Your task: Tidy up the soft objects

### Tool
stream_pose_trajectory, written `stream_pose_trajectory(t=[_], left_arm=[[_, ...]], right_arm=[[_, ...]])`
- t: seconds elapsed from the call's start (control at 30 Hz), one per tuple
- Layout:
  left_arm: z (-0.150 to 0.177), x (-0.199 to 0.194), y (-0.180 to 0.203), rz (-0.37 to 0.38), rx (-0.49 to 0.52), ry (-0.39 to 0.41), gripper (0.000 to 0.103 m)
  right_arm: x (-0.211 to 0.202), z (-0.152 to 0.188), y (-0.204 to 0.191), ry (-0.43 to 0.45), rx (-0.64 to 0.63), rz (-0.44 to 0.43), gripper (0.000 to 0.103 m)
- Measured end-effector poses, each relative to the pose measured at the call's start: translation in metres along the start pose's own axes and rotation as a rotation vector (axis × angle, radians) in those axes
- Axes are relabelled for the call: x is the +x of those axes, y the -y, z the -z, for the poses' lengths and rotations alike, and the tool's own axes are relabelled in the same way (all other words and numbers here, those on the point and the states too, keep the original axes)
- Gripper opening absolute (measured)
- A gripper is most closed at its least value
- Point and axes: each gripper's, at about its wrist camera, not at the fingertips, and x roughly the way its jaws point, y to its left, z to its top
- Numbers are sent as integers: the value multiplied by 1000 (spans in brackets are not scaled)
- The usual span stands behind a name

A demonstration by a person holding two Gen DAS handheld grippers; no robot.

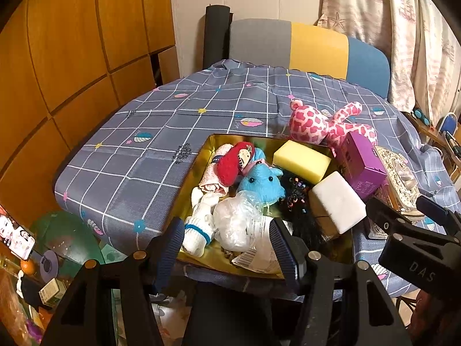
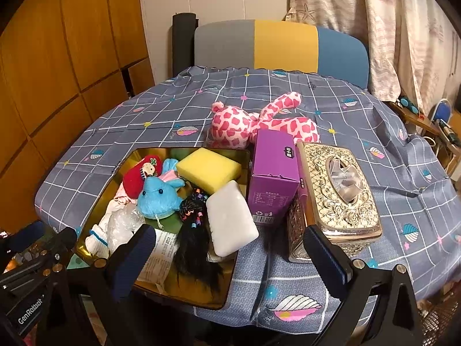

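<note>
Both tongs are hanging released over the near edge of the table, jaws parted with nothing between them: the left gripper (image 1: 227,245) above the near end of the gold tray (image 1: 210,141), the right gripper (image 2: 230,248) straddling the tray's right corner and the cloth beside it. The right view is showing the whole top of the ornate tissue box (image 2: 340,187), which the left view cuts down to a sliver behind the purple carton (image 1: 363,164); the left view alone is showing the floor clutter and a phone screen (image 1: 15,236) past the table's left edge. The tray is sitting crowded, holding a yellow sponge (image 2: 209,168), white sponge (image 2: 232,219), blue plush (image 2: 158,196), red plush (image 2: 138,177), a sock (image 1: 196,230), crumpled plastic (image 1: 239,222) and a black hairpiece (image 2: 193,248) trailing toward the near rim. The pink spotted giraffe (image 2: 259,124) is lying outside the tray on the checked tablecloth (image 2: 360,109), just behind the carton, its long axis running across the table, head to the left, one limb angling up toward the chair (image 2: 282,43). Open cloth is stretching behind and left of it.
</note>
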Motion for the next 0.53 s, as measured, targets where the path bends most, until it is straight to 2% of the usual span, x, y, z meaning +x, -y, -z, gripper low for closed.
stream_pose_trajectory(t=[0.37, 0.53], left_arm=[[-2, 3, 4, -3, 11, -3, 62], [-2, 3, 8, -43, 23, 19, 62]], right_arm=[[2, -1, 3, -1, 11, -1, 103], [4, -1, 10, -1, 21, 0, 103]])
